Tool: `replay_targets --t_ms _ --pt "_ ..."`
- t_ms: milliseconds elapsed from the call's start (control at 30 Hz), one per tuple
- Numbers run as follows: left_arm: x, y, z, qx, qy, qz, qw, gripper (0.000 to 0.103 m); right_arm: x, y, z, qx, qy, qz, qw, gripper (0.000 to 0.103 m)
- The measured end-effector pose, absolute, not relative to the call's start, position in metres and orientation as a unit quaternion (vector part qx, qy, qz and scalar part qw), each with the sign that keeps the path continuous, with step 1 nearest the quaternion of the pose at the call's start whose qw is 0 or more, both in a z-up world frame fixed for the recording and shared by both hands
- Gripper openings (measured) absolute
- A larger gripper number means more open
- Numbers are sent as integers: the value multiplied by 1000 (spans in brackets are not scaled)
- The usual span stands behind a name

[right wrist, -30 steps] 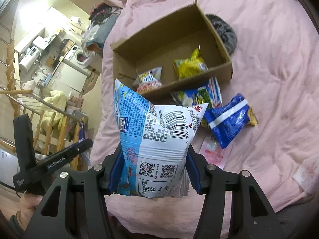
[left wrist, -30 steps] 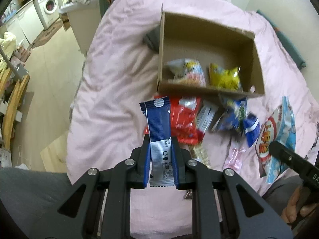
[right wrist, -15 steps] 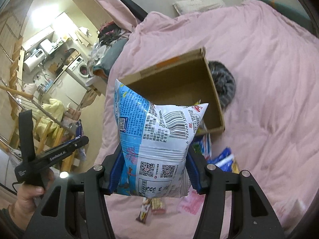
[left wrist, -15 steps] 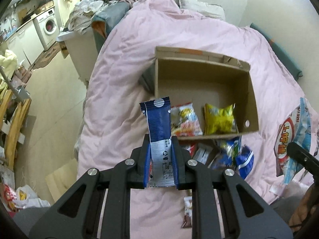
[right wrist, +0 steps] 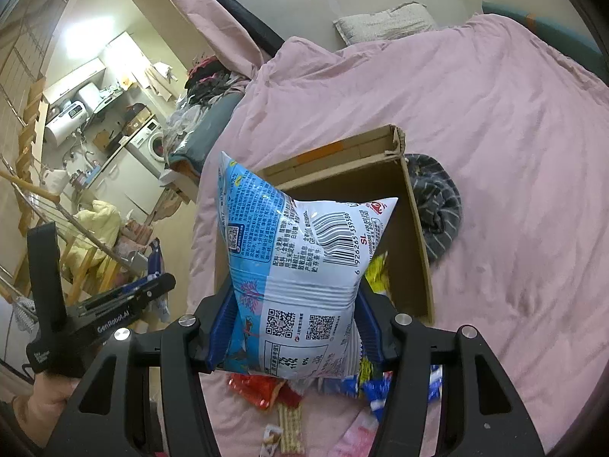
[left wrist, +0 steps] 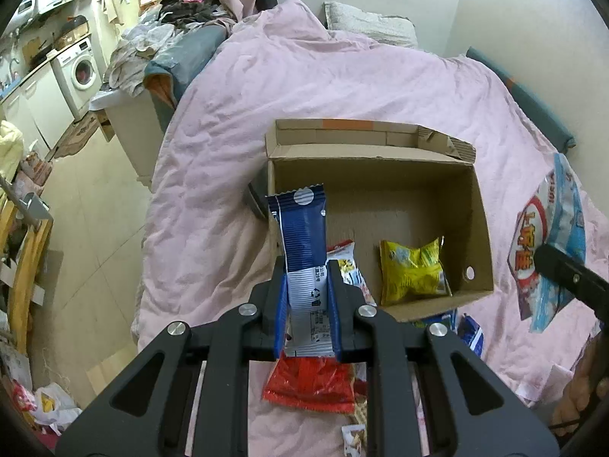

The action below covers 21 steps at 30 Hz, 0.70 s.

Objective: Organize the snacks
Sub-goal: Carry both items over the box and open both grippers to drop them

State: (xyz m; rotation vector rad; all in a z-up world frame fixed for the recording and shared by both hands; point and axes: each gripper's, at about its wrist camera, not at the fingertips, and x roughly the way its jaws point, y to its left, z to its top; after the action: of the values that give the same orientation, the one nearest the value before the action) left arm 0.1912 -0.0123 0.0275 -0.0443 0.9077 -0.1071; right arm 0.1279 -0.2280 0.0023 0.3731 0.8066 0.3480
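My left gripper [left wrist: 306,310] is shut on a blue and white snack packet [left wrist: 302,243], held upright above the near left corner of an open cardboard box [left wrist: 481,213] on the pink bed. The box holds a yellow bag [left wrist: 411,272] and a white and red bag [left wrist: 350,262]. My right gripper [right wrist: 293,327] is shut on a puffy light-blue snack bag [right wrist: 300,266], held above the near side of the box [right wrist: 416,221]. That bag also shows at the right of the left wrist view [left wrist: 548,236].
Loose snacks lie on the pink duvet [left wrist: 236,122] in front of the box: a red packet [left wrist: 310,382], blue packets [right wrist: 380,388] and a wafer bar [right wrist: 291,428]. A grey striped cloth [right wrist: 437,205] lies beside the box. The bed edge and floor are at the left.
Both grippers have risen and pulled back with their snacks still held. The box now sits lower and nearer the middle of both views, and the loose snacks have dropped toward the bottom.
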Motion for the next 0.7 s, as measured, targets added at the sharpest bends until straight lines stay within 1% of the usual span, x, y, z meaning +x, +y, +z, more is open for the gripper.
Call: replay_targets --t_ms 200,500,700 --pt "211 -20 19 -18 429 -52 902 15 160 -229 -12 182 391 170 886 58" --pt "245 -30 -7 -29 421 -73 903 15 203 -215 -32 142 402 156 891 59" --pt "274 -42 -18 -27 445 -78 892 15 230 -203 -47 113 429 142 885 59"
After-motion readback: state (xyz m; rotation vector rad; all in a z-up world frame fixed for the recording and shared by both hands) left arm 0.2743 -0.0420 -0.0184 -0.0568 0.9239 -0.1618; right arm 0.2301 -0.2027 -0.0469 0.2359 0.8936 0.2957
